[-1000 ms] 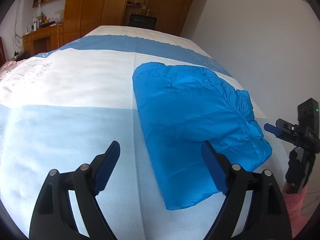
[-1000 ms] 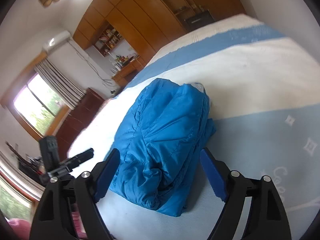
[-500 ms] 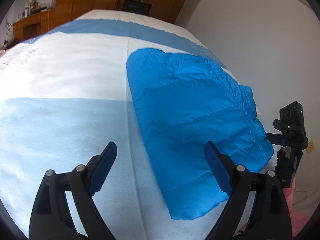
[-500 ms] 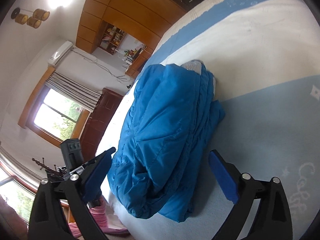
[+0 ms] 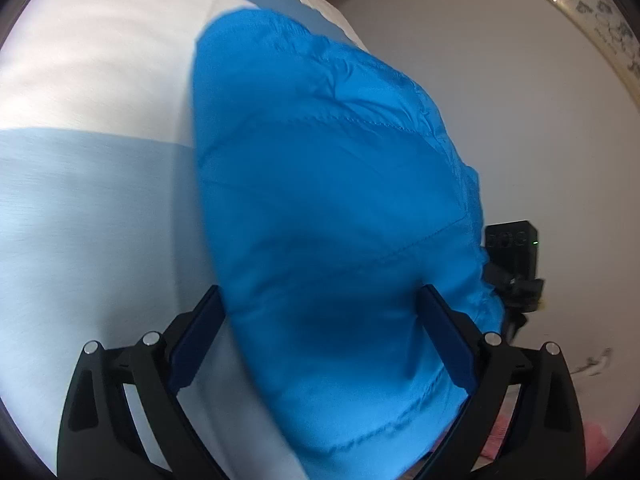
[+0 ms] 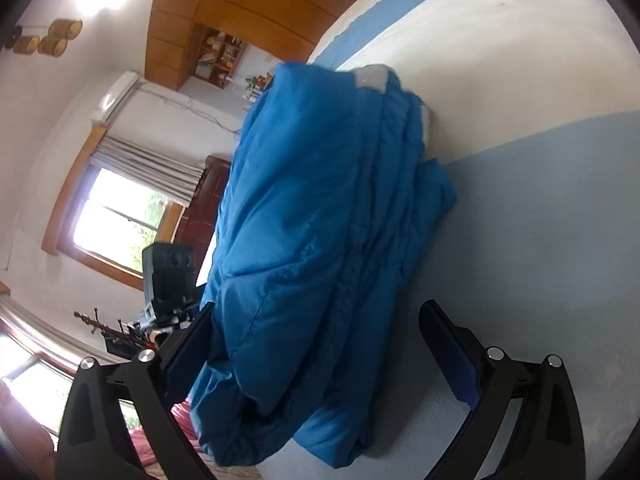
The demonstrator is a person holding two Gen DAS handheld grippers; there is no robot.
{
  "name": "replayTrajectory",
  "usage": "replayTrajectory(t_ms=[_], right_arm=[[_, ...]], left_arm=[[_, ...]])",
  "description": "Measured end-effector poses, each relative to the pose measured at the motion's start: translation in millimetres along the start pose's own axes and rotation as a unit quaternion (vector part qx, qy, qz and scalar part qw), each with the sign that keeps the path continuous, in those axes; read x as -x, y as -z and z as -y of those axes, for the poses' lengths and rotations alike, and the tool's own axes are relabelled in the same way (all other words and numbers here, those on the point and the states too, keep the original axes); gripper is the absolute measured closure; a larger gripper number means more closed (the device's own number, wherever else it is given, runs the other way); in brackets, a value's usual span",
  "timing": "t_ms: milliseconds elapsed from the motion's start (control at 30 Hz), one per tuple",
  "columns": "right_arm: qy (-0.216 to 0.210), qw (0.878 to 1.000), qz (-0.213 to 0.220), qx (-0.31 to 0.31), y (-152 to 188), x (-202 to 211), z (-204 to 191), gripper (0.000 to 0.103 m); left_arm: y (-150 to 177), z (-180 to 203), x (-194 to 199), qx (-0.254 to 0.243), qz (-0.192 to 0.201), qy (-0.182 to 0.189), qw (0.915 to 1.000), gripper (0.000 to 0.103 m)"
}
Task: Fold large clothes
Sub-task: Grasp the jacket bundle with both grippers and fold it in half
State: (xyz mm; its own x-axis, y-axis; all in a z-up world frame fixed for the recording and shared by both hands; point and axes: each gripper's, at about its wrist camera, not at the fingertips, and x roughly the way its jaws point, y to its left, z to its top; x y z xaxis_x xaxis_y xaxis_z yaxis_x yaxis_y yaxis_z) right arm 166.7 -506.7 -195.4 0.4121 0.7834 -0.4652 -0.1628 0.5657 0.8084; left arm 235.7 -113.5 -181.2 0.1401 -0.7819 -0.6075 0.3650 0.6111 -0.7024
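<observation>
Although both views are smeared by motion blur, a folded blue puffer jacket (image 5: 332, 216) can be made out lying on a bedspread (image 5: 100, 208) banded in white and pale blue, at the bed's near edge. Over the jacket's near end, the left gripper (image 5: 320, 332) has just been opening and stands spread wide, its blue pads (image 5: 196, 340) flanking the quilted fabric; whether either pad touches the cloth cannot be told, and nothing is clamped. Low in this view the gripper's frame cuts off the jacket's hem. Past the jacket's right-hand edge, the black body of the right gripper (image 5: 514, 264) shows partly, its fingers hidden behind the fabric. From the right wrist view the jacket (image 6: 320, 240) appears as a thick stack of folds, with a pale grey patch (image 6: 370, 78) at its far end whose nature is unclear. Over the jacket's near corner, the right gripper (image 6: 320, 344) is likewise fully spread, having just opened; its left pad sits at the bundle's side, the right pad (image 6: 448, 356) over bare bedspread (image 6: 540, 220), gripping nothing. Beyond the jacket, the left gripper (image 6: 168, 280) is half concealed, and a window (image 6: 116, 220), curtain (image 6: 152, 160) and wooden cabinet (image 6: 240, 12) are distorted at the rim.
</observation>
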Motion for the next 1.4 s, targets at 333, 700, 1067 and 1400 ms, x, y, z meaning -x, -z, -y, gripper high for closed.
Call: replayTrajectory(t_ms=[333,700,1067,1400], right_arm=[[0.007,0.999,-0.011,0.047,-6.1,-26.9,-14.3,0.008],[-0.021,0.998,0.007,0.053,-1.2,-17.9,-9.0,0.042],[-0.011,0.994,0.026,0.105,1.8,0.2,-38.3,0.047],[-0.002,0.988,0.025,0.155,-31.5,-5.5,-69.2,0.047]], left_arm=[[-2.2,17.5,-16.8,-0.03,0.005,-0.005,0.9995,0.005],[12.9,52.4,-8.1,-0.085,0.057,-0.046,0.9937,0.026],[23.3,85.2,0.5,-0.111,0.085,-0.072,0.9876,0.03],[17.0,90.5,7.4,-0.125,0.115,-0.086,0.9818,0.03]])
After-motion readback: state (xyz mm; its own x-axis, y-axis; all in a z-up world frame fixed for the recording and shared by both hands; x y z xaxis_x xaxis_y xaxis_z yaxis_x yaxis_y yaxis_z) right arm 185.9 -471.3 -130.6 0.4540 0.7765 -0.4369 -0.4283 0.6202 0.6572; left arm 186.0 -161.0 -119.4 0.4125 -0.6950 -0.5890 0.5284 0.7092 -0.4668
